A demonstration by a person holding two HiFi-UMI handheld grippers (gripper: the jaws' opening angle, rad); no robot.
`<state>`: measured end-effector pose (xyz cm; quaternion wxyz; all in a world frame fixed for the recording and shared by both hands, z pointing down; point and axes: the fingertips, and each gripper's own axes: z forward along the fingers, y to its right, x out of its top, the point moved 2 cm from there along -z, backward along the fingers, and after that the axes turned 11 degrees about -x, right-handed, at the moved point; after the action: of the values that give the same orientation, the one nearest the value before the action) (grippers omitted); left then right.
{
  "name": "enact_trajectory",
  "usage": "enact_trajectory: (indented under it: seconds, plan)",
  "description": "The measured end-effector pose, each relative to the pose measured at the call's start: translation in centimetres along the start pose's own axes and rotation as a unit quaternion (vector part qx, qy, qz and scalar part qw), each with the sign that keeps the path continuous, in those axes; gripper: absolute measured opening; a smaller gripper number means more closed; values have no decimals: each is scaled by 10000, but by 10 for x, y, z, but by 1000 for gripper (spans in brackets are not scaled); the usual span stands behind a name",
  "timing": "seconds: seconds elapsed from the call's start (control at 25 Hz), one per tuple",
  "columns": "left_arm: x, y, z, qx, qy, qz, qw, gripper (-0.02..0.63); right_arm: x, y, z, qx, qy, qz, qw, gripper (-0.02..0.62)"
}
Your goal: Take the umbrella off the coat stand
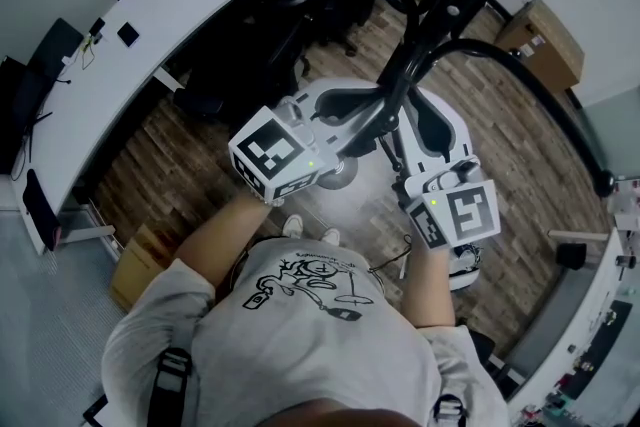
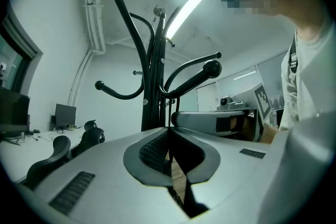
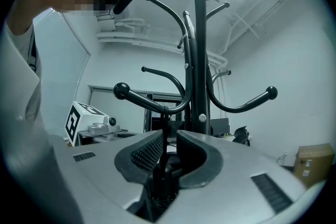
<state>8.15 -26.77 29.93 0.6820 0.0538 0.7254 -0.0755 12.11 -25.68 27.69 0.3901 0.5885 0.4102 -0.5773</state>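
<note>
The task is underway but not finished. The umbrella (image 3: 157,181) is hanging from the coat stand (image 3: 198,60), low down between the two grippers and just on the near side of the pole. Its thin strap (image 2: 170,116) is running straight up to the bottom of a curved hook (image 3: 142,99), whose knobbed end is rising to the left in the right gripper view.

The right gripper (image 3: 167,139) is pinching the umbrella's dark body, which is sitting deep between its fingers; higher up, the pads are showing a narrow gap. The left gripper (image 2: 169,136) is facing in from the opposite side. Its fingers are pressed almost together with the strap passing between them, and they appear to be pinching it.

So the grasp looks made. What is remaining, by my judgement, is lifting the strap's loop along the hook and over its knob, then drawing the umbrella clear of the stand.
</note>
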Motion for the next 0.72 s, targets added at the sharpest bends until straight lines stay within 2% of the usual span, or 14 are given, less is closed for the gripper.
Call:
enact_trajectory:
  seconds: [0.16, 0.28, 0.36, 0.72]
  plan:
    - [0, -1, -3, 72, -18, 47, 10000, 25, -9, -3, 2, 136, -27, 100, 9999, 77]
    - [1, -2, -6, 120, -10, 53, 9999, 25, -7, -5, 4, 146, 1, 76, 9999, 27]
    - [1, -2, -7, 138, -6, 67, 9999, 25, 0, -5, 4, 46, 34, -11, 10000, 18]
    - [12, 1, -15, 198, 36, 34, 9998, 23, 13, -12, -5, -98, 144, -112, 9998, 14]
